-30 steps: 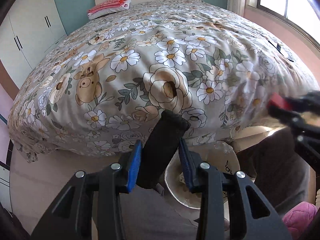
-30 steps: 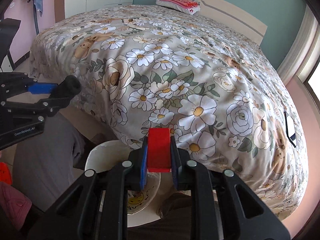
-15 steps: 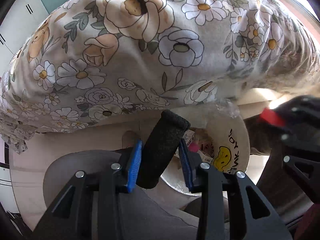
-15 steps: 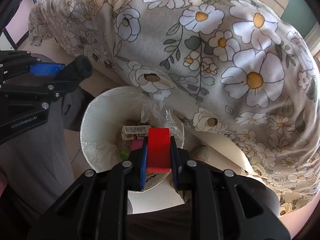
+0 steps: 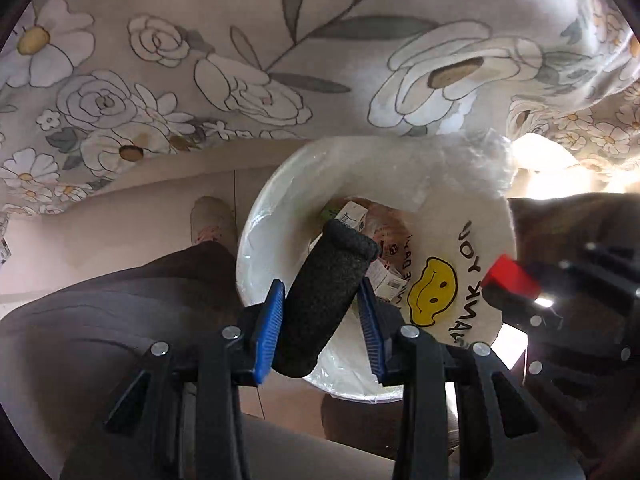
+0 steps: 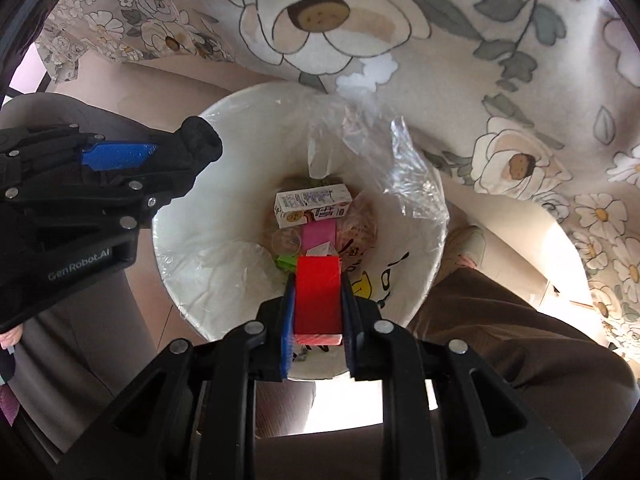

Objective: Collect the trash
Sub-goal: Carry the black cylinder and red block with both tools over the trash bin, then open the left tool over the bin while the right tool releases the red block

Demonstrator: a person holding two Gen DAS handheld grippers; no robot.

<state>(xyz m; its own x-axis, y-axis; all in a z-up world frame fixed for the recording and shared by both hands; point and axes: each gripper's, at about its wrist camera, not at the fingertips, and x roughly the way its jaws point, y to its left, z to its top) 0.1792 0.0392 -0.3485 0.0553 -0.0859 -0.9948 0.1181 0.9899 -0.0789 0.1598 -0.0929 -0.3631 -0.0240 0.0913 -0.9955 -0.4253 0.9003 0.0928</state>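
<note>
While both grippers point down over the white bin (image 6: 224, 184), the left gripper (image 5: 322, 312) has its jaws clamped on a black foam cylinder (image 5: 328, 292), and the right gripper (image 6: 318, 308) has its jaws clamped on a red block (image 6: 318, 292). The bin, lined with clear plastic, stands beside the flowered bedcover (image 6: 500, 40) and holds a small carton (image 6: 312, 204).

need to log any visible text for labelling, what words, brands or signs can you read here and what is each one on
"GenRobot.AI": on the side of the left gripper body, seen from the right wrist view.
"THANK YOU", only partly visible, beside a yellow smiley face: on the bag lining the white bin.
A further word, perhaps "DAY": on the same bag, too hidden to be sure.
Print on the small carton in the bin: too small to read.
</note>
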